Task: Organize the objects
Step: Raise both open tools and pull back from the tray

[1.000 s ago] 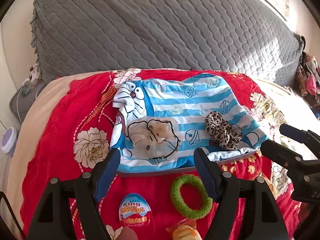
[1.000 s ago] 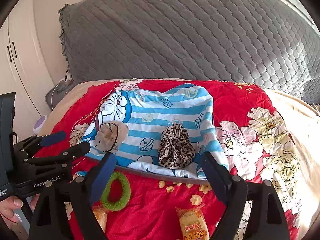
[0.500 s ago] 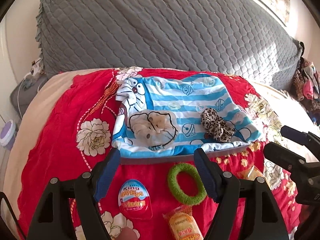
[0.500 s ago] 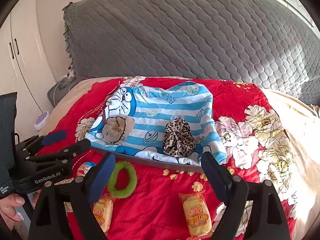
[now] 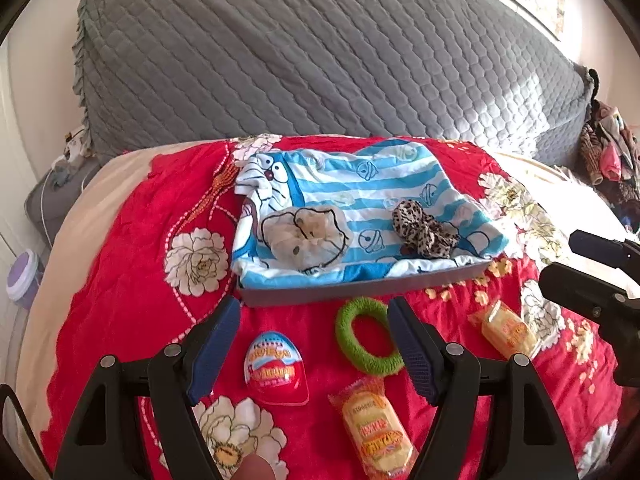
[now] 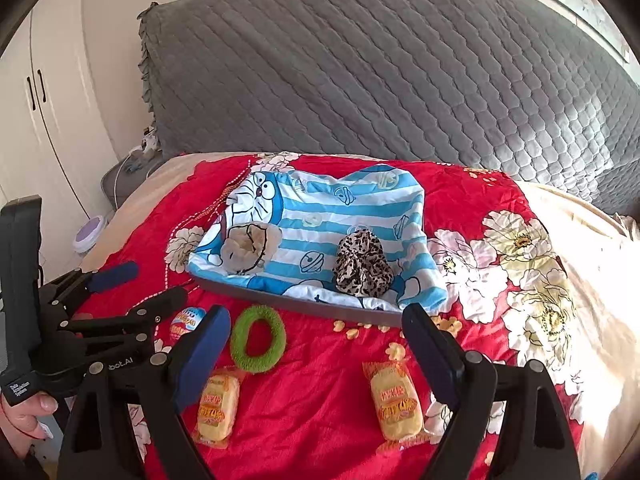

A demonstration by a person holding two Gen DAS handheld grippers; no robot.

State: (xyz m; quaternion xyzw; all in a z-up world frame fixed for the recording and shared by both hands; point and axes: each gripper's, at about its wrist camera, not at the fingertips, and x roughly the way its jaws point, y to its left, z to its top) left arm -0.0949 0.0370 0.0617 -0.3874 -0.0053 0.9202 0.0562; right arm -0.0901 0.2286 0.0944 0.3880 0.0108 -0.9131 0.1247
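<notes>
Above red bedspread, left gripper level, jaws apart, empty; green ring at 1 o'clock, egg toy between tips. Right gripper likewise apart, empty; tray at 12 o'clock, snack packs below.

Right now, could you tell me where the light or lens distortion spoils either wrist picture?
Right wrist view: sunlight washes out the beige bedding at the right edge, detail lost there. Left wrist view: evenly lit, the green ring and snack packet sharp. Both views: fisheye bends the grey quilt into an arch, with dark corners.
</notes>
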